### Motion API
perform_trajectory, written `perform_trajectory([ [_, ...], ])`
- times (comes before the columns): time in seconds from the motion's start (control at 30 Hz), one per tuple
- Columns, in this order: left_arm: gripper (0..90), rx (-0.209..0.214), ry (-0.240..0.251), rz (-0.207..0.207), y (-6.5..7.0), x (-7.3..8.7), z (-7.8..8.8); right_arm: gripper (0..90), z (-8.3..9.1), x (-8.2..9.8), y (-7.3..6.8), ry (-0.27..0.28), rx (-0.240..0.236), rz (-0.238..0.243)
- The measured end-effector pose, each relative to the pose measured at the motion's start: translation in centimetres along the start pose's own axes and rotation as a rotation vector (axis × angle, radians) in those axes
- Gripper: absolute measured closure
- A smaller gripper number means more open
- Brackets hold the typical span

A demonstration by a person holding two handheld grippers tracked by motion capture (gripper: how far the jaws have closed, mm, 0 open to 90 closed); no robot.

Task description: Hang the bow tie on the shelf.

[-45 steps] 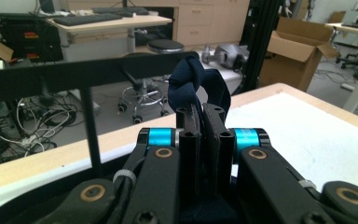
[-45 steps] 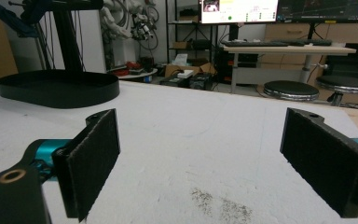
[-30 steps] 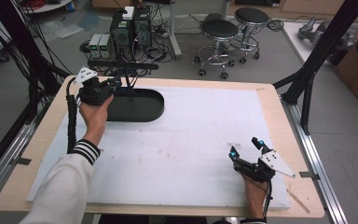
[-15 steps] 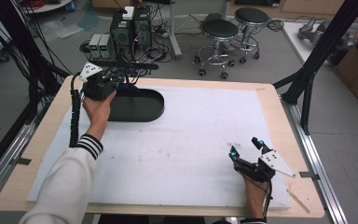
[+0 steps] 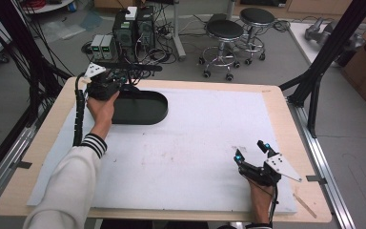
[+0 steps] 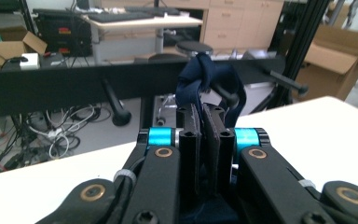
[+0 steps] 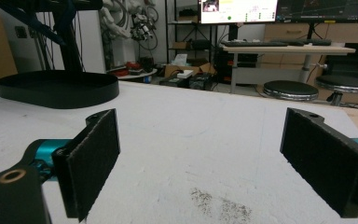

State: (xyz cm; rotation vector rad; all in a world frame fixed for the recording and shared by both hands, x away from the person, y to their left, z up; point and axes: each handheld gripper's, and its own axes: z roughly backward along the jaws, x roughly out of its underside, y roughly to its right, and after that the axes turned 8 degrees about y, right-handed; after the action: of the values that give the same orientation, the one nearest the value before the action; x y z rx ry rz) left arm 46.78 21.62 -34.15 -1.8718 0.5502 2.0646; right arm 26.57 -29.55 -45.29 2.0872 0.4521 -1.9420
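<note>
**Navy cloth pinched at far-left tray**

High view: left gripper (image 5: 106, 82) over black oval plastic tray (image 5: 145, 107); right gripper (image 5: 253, 160) rests near-right.

Left gripper view: jaws clamp dark navy fabric bundle (image 6: 209, 81).

Right gripper view: jaws spread, empty.

Advice: centre over tray before releasing.

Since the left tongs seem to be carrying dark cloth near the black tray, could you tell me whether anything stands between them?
Nothing visible does. The left tongs, shut on the dark blue cloth, are at the black tray's far-left edge, and the tray looks empty.
</note>
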Motion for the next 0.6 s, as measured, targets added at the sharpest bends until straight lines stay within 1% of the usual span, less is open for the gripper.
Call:
perform_trajectory([
  [0.07,84.4,0.003,0.0,-0.013,0.2,0.1,-0.2,11.0,0.0,0.0,0.0,-0.003,0.002,-0.01],
  [0.1,84.4,0.003,0.0,-0.013,0.2,0.1,-0.2,11.0,0.0,0.0,0.0,0.002,0.003,-0.001],
  [0.13,84.3,0.001,0.005,-0.014,0.2,0.2,-0.3,11.0,0.0,0.0,0.0,0.002,0.002,-0.005],
  [0.17,84.3,0.0,0.01,0.001,0.3,0.4,-0.5,10.9,0.1,0.0,0.0,0.002,0.003,-0.005],
  [0.23,84.2,-0.005,0.002,0.001,0.2,0.6,-0.7,11.0,0.0,0.0,0.0,0.004,0.002,-0.004],
  [0.3,84.0,-0.004,-0.001,-0.005,0.3,0.7,-0.8,11.0,0.1,0.0,0.0,0.003,0.003,-0.01],
  [0.33,84.0,-0.003,-0.011,-0.01,0.3,0.9,-1.0,11.0,0.0,0.0,0.1,0.002,0.003,-0.009],
  [0.4,83.3,0.001,-0.014,-0.013,0.3,0.9,-1.0,10.9,0.0,0.0,0.1,0.002,0.003,-0.005],
  [0.43,82.6,-0.001,-0.011,-0.013,0.4,0.9,-1.1,11.0,0.0,0.0,0.1,0.002,0.003,-0.003],
  [0.47,82.3,0.001,-0.012,-0.012,0.4,1.0,-1.1,11.0,0.0,0.0,0.0,-0.003,0.003,-0.011],
  [0.5,81.6,0.002,-0.013,-0.011,0.3,1.0,-1.1,11.0,0.0,0.0,0.1,0.002,0.003,-0.004],
  [0.57,79.3,-0.002,-0.022,-0.012,0.3,1.2,-1.3,11.0,0.0,0.0,0.0,-0.003,0.002,-0.012],
  [0.6,78.4,-0.003,-0.028,-0.012,0.2,1.3,-1.3,10.9,0.0,0.0,0.1,0.001,0.003,-0.005],
])
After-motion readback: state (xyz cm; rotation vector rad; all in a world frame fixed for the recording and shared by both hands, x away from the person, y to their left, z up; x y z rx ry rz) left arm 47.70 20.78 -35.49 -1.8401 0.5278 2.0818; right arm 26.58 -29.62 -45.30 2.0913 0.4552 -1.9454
